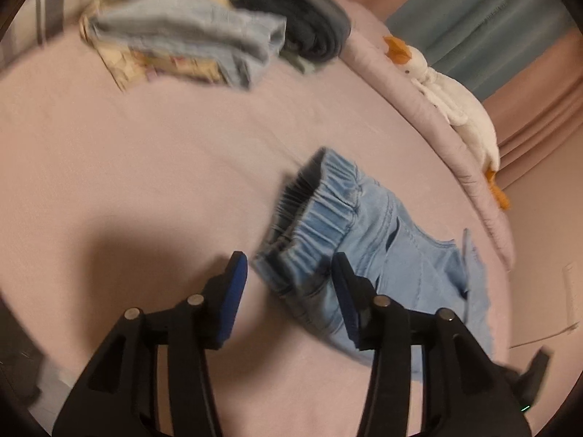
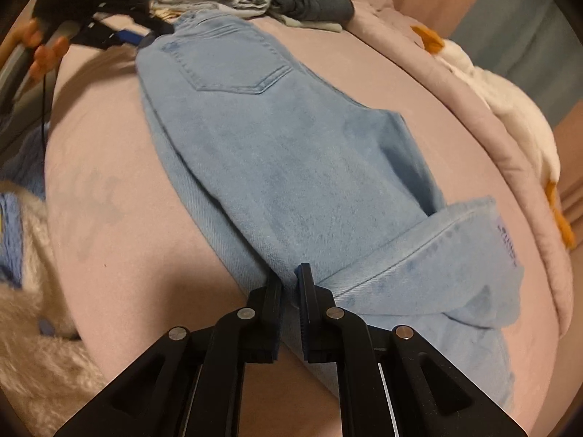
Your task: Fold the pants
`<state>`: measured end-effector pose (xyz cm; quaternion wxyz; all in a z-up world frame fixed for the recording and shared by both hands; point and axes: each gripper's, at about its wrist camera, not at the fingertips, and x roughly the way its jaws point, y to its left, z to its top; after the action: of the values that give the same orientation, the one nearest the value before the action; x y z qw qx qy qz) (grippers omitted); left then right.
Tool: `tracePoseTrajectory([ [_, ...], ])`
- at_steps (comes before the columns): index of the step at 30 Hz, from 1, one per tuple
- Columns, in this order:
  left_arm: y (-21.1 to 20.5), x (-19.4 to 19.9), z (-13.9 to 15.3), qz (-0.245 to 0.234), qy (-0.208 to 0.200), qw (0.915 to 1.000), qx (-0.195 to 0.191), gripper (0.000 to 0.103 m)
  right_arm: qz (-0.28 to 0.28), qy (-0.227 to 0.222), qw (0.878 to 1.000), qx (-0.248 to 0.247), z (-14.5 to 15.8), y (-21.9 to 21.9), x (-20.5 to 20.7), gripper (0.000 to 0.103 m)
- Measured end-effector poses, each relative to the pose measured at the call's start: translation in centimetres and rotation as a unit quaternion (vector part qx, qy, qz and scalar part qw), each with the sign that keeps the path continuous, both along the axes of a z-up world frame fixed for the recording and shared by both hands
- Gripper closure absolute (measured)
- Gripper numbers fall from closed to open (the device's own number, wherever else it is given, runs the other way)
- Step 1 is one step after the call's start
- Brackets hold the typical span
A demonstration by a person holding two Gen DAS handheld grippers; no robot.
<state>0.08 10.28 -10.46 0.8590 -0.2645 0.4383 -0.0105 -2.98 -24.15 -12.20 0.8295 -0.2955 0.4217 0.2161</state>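
White tag (image 2: 507, 244) on the pants (image 2: 277, 153) hem; print too small to read.

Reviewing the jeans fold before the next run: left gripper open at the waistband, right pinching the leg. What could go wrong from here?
1. The left gripper stands open around the jeans waistband without pressing it; if the right gripper pulls, the fold may slide apart.
2. The cuff is already doubled over unevenly; folding further could lock in a skew.
3. The jeans lie near the bed edge by the plush goose; a drag could nudge it.
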Motion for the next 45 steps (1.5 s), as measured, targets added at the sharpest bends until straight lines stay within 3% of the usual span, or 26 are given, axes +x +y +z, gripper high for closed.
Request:
tracePoseTrajectory([
  [2, 0.0, -1.2, 1.2, 0.004, -0.016, 0.9994, 0.03, 0.055, 0.001, 0.011, 1.0, 0.013, 0.9, -0.4, 0.2, 0.091],
  [4, -0.5, -1.8, 2.1, -0.003, -0.03, 0.9986, 0.044, 0.055, -0.003, 0.027, 0.998, 0.062, 2.5, -1.3, 0.3, 0.084],
  [8, -4.3, -1.4, 3.3, -0.065, -0.054, 0.9954, 0.046, 0.055, -0.021, 0.046, 0.984, 0.17, 4.8, -2.8, 1.3, 0.082],
  [12, -9.7, 0.0, 3.0, -0.144, -0.059, 0.9864, 0.052, 0.055, -0.075, 0.049, 0.983, 0.158, 3.3, -2.4, 3.3, 0.082],
  [15, -13.0, 0.8, 2.3, -0.185, -0.053, 0.9793, 0.063, 0.055, -0.096, 0.113, 0.976, 0.16, 0.2, -1.9, 4.1, 0.082],
  [19, -16.0, 1.6, 1.5, -0.227, -0.05, 0.9695, 0.078, 0.055, -0.103, 0.107, 0.972, 0.182, 0.0, -2.3, 3.6, 0.082],
  [24, -18.6, 2.5, 0.0, -0.252, -0.031, 0.9634, 0.086, 0.055, -0.133, 0.1, 0.96, 0.224, 1.7, -5.0, 3.5, 0.082],
  [27, -20.4, 2.4, -0.7, -0.27, -0.029, 0.9569, 0.103, 0.055, -0.156, 0.089, 0.954, 0.241, 2.2, -6.3, 3.6, 0.074],
  [30, -21.6, 2.4, -2.1, -0.286, -0.016, 0.9503, 0.123, 0.055, -0.171, 0.082, 0.95, 0.247, 2.3, -6.7, 3.5, 0.073],
  [32, -21.6, 2.5, -3.3, -0.287, -0.002, 0.9493, 0.127, 0.055, -0.175, 0.078, 0.949, 0.251, 2.3, -6.9, 3.5, 0.073],
  [38, -21.6, 2.2, -3.4, -0.295, -0.011, 0.9466, 0.129, 0.052, -0.186, 0.07, 0.946, 0.255, 2.8, -7.5, 4.4, 0.073],
  [43, -22.1, 1.9, -3.5, -0.3, -0.018, 0.9445, 0.133, 0.046, -0.214, 0.064, 0.935, 0.275, 3.4, -10.0, 5.4, 0.072],
  [45, -22.4, 1.9, -3.5, -0.302, -0.019, 0.9432, 0.136, 0.044, -0.232, 0.059, 0.928, 0.286, 3.7, -11.0, 6.1, 0.062],
])
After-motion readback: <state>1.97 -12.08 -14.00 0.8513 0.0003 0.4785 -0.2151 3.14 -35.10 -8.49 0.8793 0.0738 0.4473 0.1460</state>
